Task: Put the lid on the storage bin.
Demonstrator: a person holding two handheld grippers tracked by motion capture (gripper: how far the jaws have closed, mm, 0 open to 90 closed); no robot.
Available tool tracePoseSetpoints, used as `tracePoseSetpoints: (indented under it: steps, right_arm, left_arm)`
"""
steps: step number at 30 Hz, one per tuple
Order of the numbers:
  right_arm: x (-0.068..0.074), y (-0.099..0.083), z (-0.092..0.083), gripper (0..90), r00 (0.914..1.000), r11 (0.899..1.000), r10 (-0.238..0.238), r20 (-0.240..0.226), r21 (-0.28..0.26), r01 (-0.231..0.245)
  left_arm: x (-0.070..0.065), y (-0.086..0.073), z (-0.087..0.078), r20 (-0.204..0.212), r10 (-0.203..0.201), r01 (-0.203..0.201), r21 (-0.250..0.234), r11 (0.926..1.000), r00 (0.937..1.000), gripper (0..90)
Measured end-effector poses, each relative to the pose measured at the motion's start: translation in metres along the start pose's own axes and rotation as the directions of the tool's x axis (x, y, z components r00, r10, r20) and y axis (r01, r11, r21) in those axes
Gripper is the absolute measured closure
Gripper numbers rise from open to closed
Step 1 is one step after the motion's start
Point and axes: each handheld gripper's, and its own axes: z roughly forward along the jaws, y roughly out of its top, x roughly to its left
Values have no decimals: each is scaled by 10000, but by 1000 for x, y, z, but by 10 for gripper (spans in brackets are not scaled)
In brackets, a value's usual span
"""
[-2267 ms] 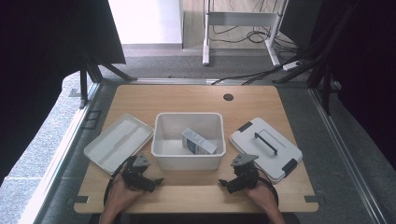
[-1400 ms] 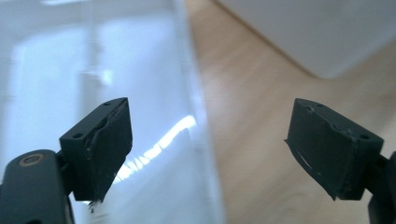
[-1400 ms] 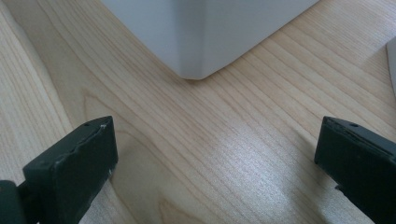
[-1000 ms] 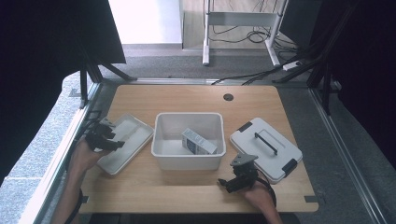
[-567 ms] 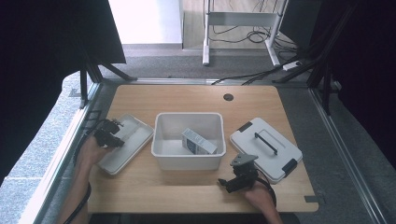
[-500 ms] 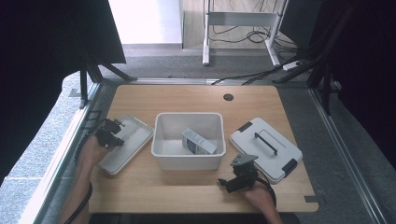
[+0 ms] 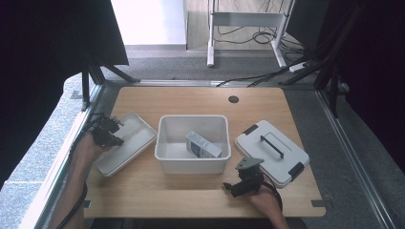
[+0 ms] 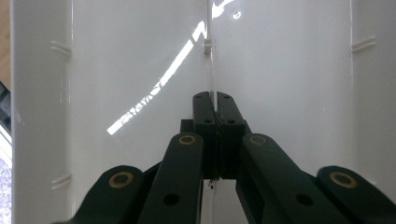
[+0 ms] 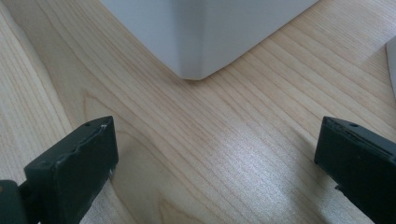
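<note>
A shallow white lid (image 7: 130,144) lies tilted at the table's left, beside an open white bin (image 7: 167,151). My left gripper (image 7: 109,131) is at the lid's left edge, shut on it. In the left gripper view the two black jaws of that gripper (image 8: 214,100) are pinched together on a thin raised rib of the lid (image 8: 289,70). A small grey-white box (image 7: 204,144) lies inside the bin. My right gripper (image 7: 232,187) rests low near the table's front edge, open and holding nothing. The right gripper (image 9: 215,140) faces a corner of the bin (image 9: 201,37) across bare wood.
A white case with a black handle and black latches (image 7: 272,150) sits at the right, just behind my right hand. The wooden table (image 7: 200,100) has a round cable hole (image 7: 233,99) at the back. Black stands and cables lie on the floor beyond.
My left hand went from the table's front edge out to the lid's left edge, and the gripper now grips that edge. The right hand has stayed put.
</note>
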Motion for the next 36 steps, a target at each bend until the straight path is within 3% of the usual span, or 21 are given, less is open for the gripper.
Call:
tracePoseSetpoints:
  steps: [5, 12, 17, 20, 22, 23, 24, 26, 29, 30, 32, 33, 34, 35, 36]
  right_arm:
    - [0, 0, 0, 0, 10000, 10000, 2, 0, -1, -2]
    - [0, 0, 0, 0, 10000, 10000, 9, -3, 2, -9]
    - [0, 0, 0, 0, 10000, 10000, 3, -4, -1, -3]
    - [0, 0, 0, 0, 10000, 10000, 37, 2, -1, -37]
    - [0, 0, 0, 0, 10000, 10000, 38, 2, -1, -38]
    - [0, 0, 0, 0, 10000, 10000, 36, 1, -3, -36]
    - [0, 0, 0, 0, 10000, 10000, 0, -1, -2, 0]
    - [0, 0, 0, 0, 10000, 10000, 10, 10, -11, -10]
    - [0, 0, 0, 0, 10000, 10000, 6, 17, -4, -6]
    - [0, 0, 0, 0, 10000, 10000, 21, 16, -10, -21]
    - [0, 0, 0, 0, 10000, 10000, 16, 16, -8, -16]
    - [0, 0, 0, 0, 10000, 10000, 18, 16, -6, -18]
    - [0, 0, 0, 0, 10000, 10000, 14, 17, -9, -14]
    - [0, 0, 0, 0, 10000, 10000, 17, 16, -8, -17]
    - [0, 0, 0, 0, 10000, 10000, 18, 16, -10, -18]
  left_arm:
    - [1, -1, -20, 148, 458, -455, -235, 9987, 9988, 890]
    - [2, -3, -54, 282, 1305, -1290, -515, 9903, 9910, 891]
    - [3, -3, -69, 382, 1583, -1552, -735, 9851, 9867, 891]
    - [2, -1, -86, 487, 2075, -2017, -1029, 9740, 9770, 890]
    - [1, 0, -90, 498, 2200, -2135, -1100, 9707, 9742, 891]
    - [-1, 1, -94, 523, 2345, -2273, -1158, 9669, 9707, 890]
    - [-4, 5, -101, 536, 2648, -2564, -1283, 9580, 9628, 891]
    - [-6, 7, -104, 547, 2776, -2685, -1334, 9540, 9591, 891]
    - [-14, 16, -113, 598, 3331, -3218, -1472, 9353, 9410, 891]
    - [-20, 23, -116, 607, 3682, -3558, -1545, 9217, 9277, 890]
    - [-26, 31, -117, 694, 3951, -3805, -1621, 9105, 9160, 890]
    - [-26, 31, -117, 694, 3951, -3805, -1621, 9105, 9160, 890]
    - [-29, 36, -117, 702, 4101, -3951, -1633, 9040, 9093, 890]
    - [-35, 44, -117, 740, 4339, -4178, -1671, 8931, 8979, 890]
    - [-38, 49, -116, 762, 4457, -4291, -1682, 8875, 8919, 891]
